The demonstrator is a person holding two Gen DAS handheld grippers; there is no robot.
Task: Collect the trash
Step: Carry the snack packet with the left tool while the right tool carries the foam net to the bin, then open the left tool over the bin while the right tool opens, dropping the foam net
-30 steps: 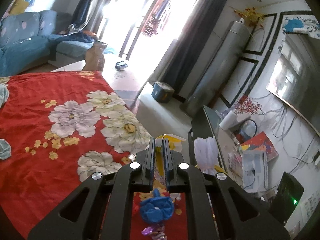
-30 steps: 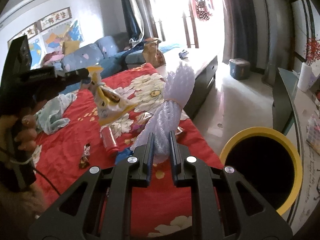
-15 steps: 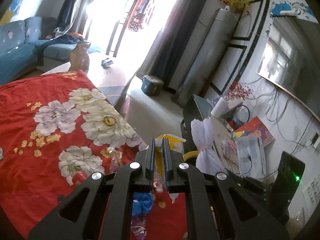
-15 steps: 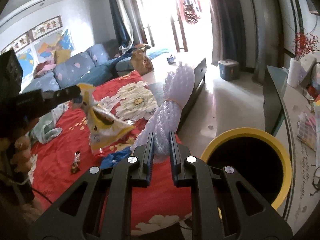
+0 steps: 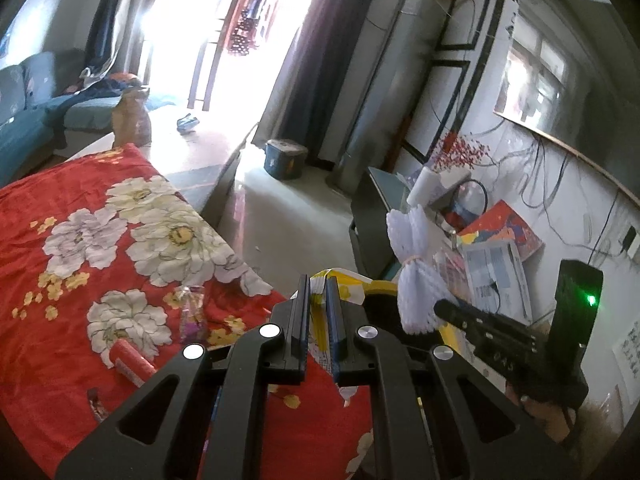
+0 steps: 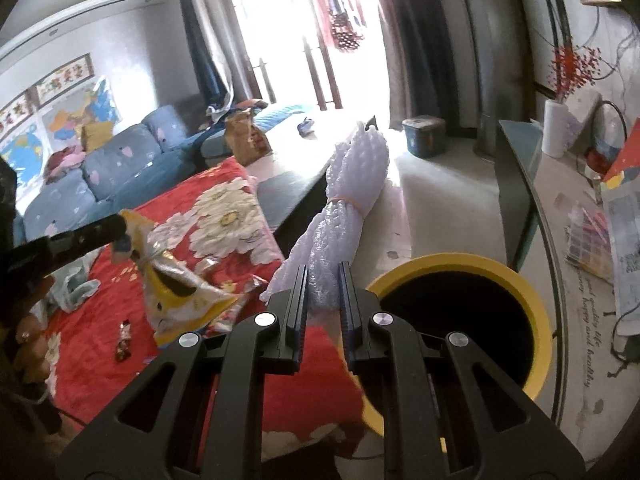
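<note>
My left gripper (image 5: 318,288) is shut on a yellow and white snack bag (image 5: 348,292), which hangs from it over the red flowered cloth (image 5: 60,360). In the right wrist view that same snack bag (image 6: 176,292) dangles from the left gripper (image 6: 122,232). My right gripper (image 6: 323,276) is shut on a bundle of white foam netting (image 6: 352,196), tied with a rubber band, just left of the yellow-rimmed bin (image 6: 472,264). The foam netting (image 5: 412,264) and the right gripper (image 5: 438,306) also show in the left wrist view, in front of the bin's rim (image 5: 380,284).
Loose wrappers lie on the cloth: a red tube (image 5: 130,364), a clear purple wrapper (image 5: 192,312), a small dark wrapper (image 6: 124,336). A dark glass side table (image 6: 516,160) with papers stands right of the bin. A blue sofa (image 6: 108,168) is at the back.
Both grippers have swung right with their loads toward the yellow bin. The bin has grown larger in the right wrist view, and its rim now shows behind the left gripper's snack bag.
</note>
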